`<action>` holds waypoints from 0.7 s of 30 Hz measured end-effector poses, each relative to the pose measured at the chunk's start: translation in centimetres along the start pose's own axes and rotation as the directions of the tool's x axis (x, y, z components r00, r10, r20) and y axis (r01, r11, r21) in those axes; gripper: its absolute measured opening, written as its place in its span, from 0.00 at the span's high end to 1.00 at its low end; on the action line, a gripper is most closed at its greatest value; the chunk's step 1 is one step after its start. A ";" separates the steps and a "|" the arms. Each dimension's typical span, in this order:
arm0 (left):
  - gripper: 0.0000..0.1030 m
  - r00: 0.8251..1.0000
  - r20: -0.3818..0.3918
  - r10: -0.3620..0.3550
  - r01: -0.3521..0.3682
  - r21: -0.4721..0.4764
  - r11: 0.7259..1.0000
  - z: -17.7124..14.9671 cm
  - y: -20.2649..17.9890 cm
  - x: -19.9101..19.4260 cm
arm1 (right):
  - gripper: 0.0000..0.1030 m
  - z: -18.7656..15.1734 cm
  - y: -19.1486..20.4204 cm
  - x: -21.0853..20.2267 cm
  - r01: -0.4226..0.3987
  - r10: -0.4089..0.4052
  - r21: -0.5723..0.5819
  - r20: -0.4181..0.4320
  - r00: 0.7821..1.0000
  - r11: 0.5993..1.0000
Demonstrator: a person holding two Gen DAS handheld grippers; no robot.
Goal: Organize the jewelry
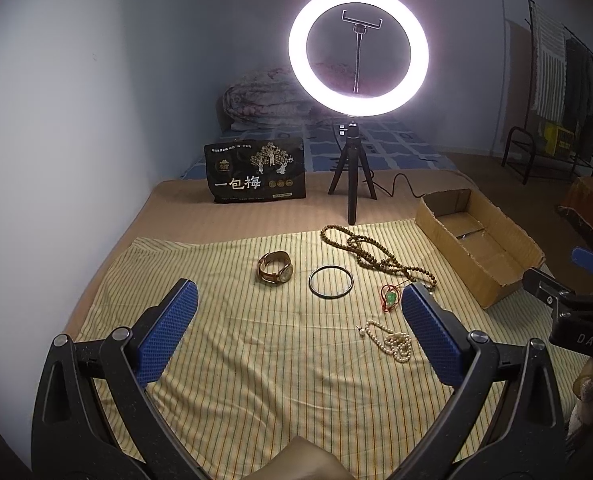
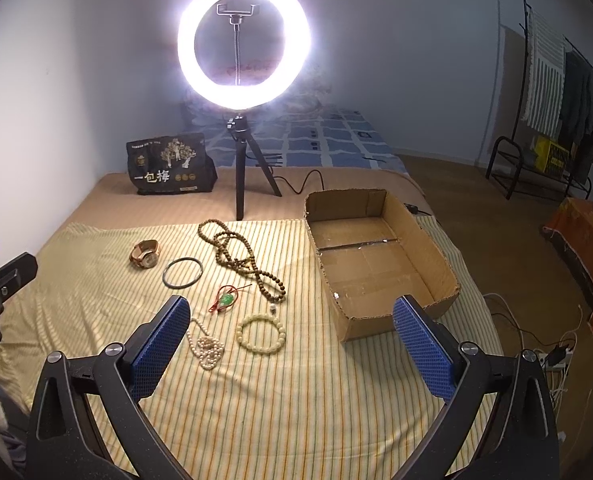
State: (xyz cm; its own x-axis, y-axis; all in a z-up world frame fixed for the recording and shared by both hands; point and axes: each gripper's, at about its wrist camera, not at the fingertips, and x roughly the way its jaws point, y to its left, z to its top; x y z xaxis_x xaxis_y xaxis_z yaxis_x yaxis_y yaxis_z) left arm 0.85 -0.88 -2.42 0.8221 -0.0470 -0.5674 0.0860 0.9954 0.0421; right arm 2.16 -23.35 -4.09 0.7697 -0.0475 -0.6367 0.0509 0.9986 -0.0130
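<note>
Jewelry lies on a striped yellow cloth [image 1: 256, 360]: a gold watch [image 1: 275, 267] [image 2: 145, 254], a dark bangle [image 1: 331, 282] [image 2: 182, 273], a long brown bead necklace [image 1: 376, 254] [image 2: 240, 256], a green pendant on red cord [image 1: 390, 298] [image 2: 226, 300], a white pearl necklace [image 1: 392, 340] [image 2: 208, 350] and a pale bead bracelet [image 2: 261, 335]. An open cardboard box [image 1: 508, 276] [image 2: 424, 240] stands to the right. My left gripper [image 1: 298, 304] is open and empty above the cloth. My right gripper [image 2: 290, 316] is open and empty, near the bracelet and the box.
A lit ring light on a tripod [image 1: 352, 176] [image 2: 240, 168] stands behind the cloth, with a black snack bag [image 1: 256, 170] [image 2: 168, 164] to its left. A wall is on the left. A clothes rack [image 2: 556, 120] and cables [image 2: 536, 344] are on the right.
</note>
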 end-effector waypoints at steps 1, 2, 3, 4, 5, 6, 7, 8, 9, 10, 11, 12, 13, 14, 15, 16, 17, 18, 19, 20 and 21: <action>0.00 1.000 0.000 0.001 -0.001 0.000 1.000 0.0 0.0 0.0 | 0.02 0.0 0.0 0.0 -0.001 0.001 0.001 -0.002 1.000 1.000; 0.00 1.000 0.001 0.002 -0.002 0.001 1.000 0.0 0.0 0.0 | 0.02 0.1 0.0 0.0 0.000 0.000 0.002 -0.003 1.000 1.000; 0.00 1.000 0.002 0.002 -0.002 0.001 1.000 0.0 0.0 -0.1 | 0.02 0.1 0.0 0.0 0.000 0.000 0.003 -0.003 1.000 1.000; 0.00 1.000 0.003 0.003 -0.003 0.000 1.000 0.0 0.0 -0.1 | 0.02 0.1 0.0 0.0 0.001 -0.001 0.003 -0.003 1.000 1.000; 0.00 1.000 0.003 0.004 -0.004 0.000 1.000 0.0 0.1 -0.1 | 0.02 0.0 0.0 0.0 0.002 -0.002 0.005 -0.003 1.000 1.000; 0.00 1.000 0.003 0.003 -0.003 0.000 1.000 0.0 0.1 -0.1 | 0.02 0.0 -0.1 0.0 0.002 -0.002 0.006 -0.004 1.000 1.000; 0.00 1.000 0.004 0.004 -0.004 -0.001 1.000 0.0 0.1 -0.1 | 0.02 0.0 -0.1 0.0 0.004 -0.004 0.008 -0.006 1.000 1.000; 0.00 1.000 0.003 0.003 -0.003 0.000 1.000 0.0 0.1 -0.1 | 0.02 0.0 -0.1 0.0 0.005 -0.005 0.010 -0.007 1.000 1.000; 0.00 1.000 0.003 0.002 -0.002 0.001 1.000 0.0 0.1 -0.1 | 0.02 0.0 -0.2 0.1 0.005 -0.005 0.012 -0.007 1.000 1.000; 0.00 1.000 0.003 0.003 -0.003 0.001 1.000 0.0 0.1 -0.1 | 0.02 0.0 -0.2 0.1 0.005 -0.005 0.014 -0.009 1.000 1.000; 0.00 1.000 0.003 0.003 -0.003 0.002 1.000 0.0 0.1 -0.1 | 0.02 -0.1 -0.2 0.1 0.005 -0.005 0.016 -0.010 1.000 1.000; 0.00 1.000 0.003 0.002 -0.002 0.002 1.000 0.0 0.1 -0.1 | 0.02 -0.1 -0.3 0.1 0.006 -0.005 0.018 -0.011 1.000 1.000; 0.00 1.000 0.003 0.003 -0.003 0.001 1.000 0.0 0.1 -0.1 | 0.02 -0.2 -0.3 0.0 0.005 -0.005 0.018 -0.011 1.000 1.000; 0.00 1.000 0.004 0.003 -0.003 0.002 1.000 0.0 0.1 -0.1 | 0.02 -0.2 -0.3 0.0 0.005 -0.005 0.019 -0.012 1.000 1.000; 0.00 1.000 0.003 0.003 -0.003 0.001 1.000 0.0 0.1 -0.1 | 0.02 -0.1 -0.3 0.1 0.005 -0.005 0.021 -0.014 1.000 1.000; 0.00 1.000 0.004 0.003 -0.003 0.000 1.000 0.0 0.1 -0.1 | 0.02 -0.1 -0.3 0.1 0.005 -0.005 0.021 -0.014 1.000 1.000; 0.00 1.000 0.004 0.004 -0.004 0.000 1.000 0.0 0.1 -0.1 | 0.02 -0.1 -0.3 0.0 0.005 -0.005 0.022 -0.015 1.000 1.000; 0.00 1.000 0.003 0.004 -0.004 0.001 1.000 0.0 0.1 -0.1 | 0.02 0.0 -0.3 0.1 0.005 -0.005 0.022 -0.016 1.000 1.000; 0.00 1.000 0.003 0.004 -0.004 0.001 1.000 0.0 0.1 -0.1 | 0.02 -0.1 -0.3 0.1 0.004 -0.004 0.023 -0.017 1.000 1.000; 0.00 1.000 0.003 0.003 -0.003 0.000 1.000 0.0 0.1 -0.1 | 0.02 -0.1 -0.3 0.1 0.004 -0.003 0.024 -0.017 1.000 1.000; 0.00 1.000 0.003 0.004 -0.004 0.000 1.000 0.0 0.0 -0.1 | 0.02 -0.1 -0.3 0.1 0.004 -0.003 0.024 -0.018 1.000 1.000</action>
State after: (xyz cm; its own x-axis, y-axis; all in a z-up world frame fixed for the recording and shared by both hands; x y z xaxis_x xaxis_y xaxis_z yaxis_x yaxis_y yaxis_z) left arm 0.76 -0.83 -2.39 0.8243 -0.0438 -0.5644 0.0832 0.9955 0.0443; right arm 2.12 -23.68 -4.23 0.7581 -0.0505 -0.6502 0.0693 0.9976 0.0033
